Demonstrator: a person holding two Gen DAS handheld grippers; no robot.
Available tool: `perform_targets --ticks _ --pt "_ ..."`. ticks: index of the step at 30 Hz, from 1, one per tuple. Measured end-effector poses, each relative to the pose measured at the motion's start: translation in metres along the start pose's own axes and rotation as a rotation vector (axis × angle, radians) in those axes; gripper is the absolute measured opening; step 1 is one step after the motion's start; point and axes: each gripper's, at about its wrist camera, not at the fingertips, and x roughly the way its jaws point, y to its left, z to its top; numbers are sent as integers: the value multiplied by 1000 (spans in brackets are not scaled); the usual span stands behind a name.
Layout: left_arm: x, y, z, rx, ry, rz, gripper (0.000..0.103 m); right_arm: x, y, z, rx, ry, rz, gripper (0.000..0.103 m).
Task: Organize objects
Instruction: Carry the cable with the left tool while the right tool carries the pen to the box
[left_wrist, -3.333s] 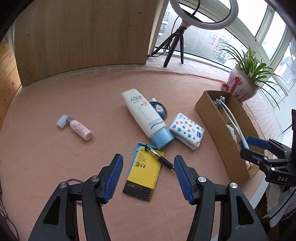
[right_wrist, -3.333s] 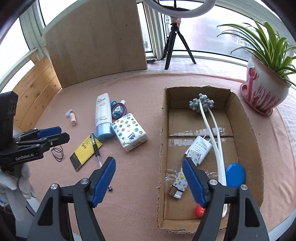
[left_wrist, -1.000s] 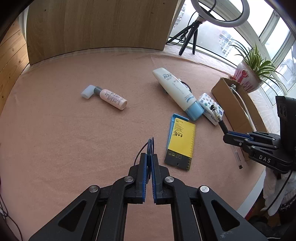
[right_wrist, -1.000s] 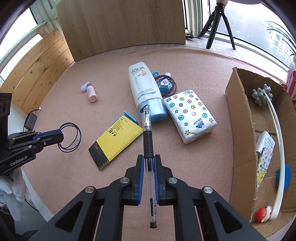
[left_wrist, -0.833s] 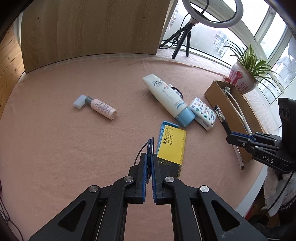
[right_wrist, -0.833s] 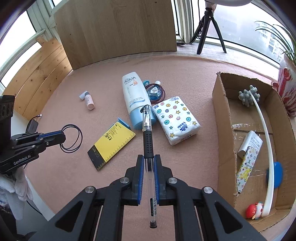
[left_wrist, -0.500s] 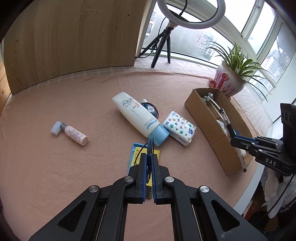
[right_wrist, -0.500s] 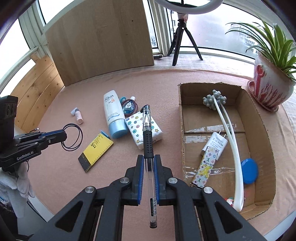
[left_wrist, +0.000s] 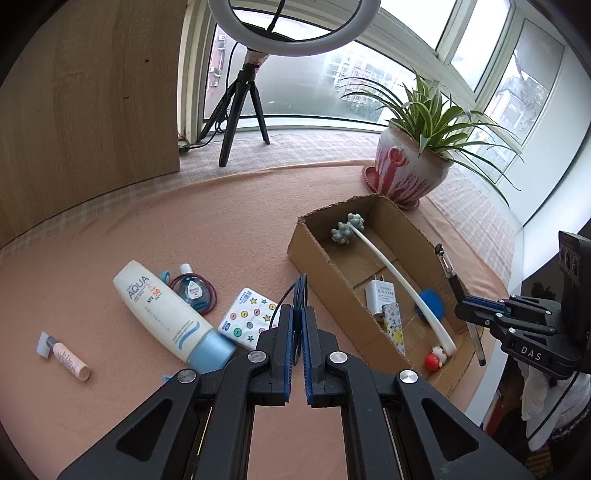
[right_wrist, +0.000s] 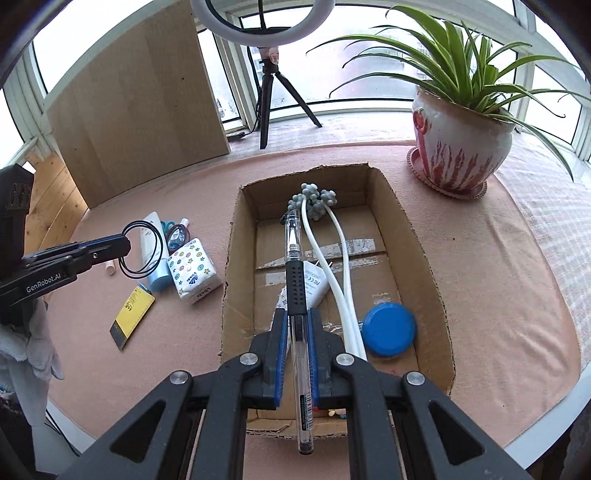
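Note:
My right gripper is shut on a clear pen with a black grip, and the pen hangs over the inside of the open cardboard box. In the left wrist view the same gripper and pen sit above the box's far wall. My left gripper is shut on thin black hair ties, just left of the box. Seen from the right wrist, the left gripper holds the ties' loops above the pink cloth.
On the cloth left of the box lie an AQUA tube, a tissue pack, a small blue bottle, a pink tube and a yellow card. The box holds a white massager, a charger and a blue disc. A plant pot stands behind.
Both grippers have travelled right and up, each keeping its grip. The pen, earlier over the tube and tissue pack, is now over the box; the left gripper has left the yellow card behind.

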Motion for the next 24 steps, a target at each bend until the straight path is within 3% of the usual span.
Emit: perform_targets --ticks 14,24 --pt "66 -68 48 86 31 -31 4 5 -42 11 57 -10 -15 9" --pt "100 -86 63 106 59 -15 4 14 -51 15 61 2 -8 9"
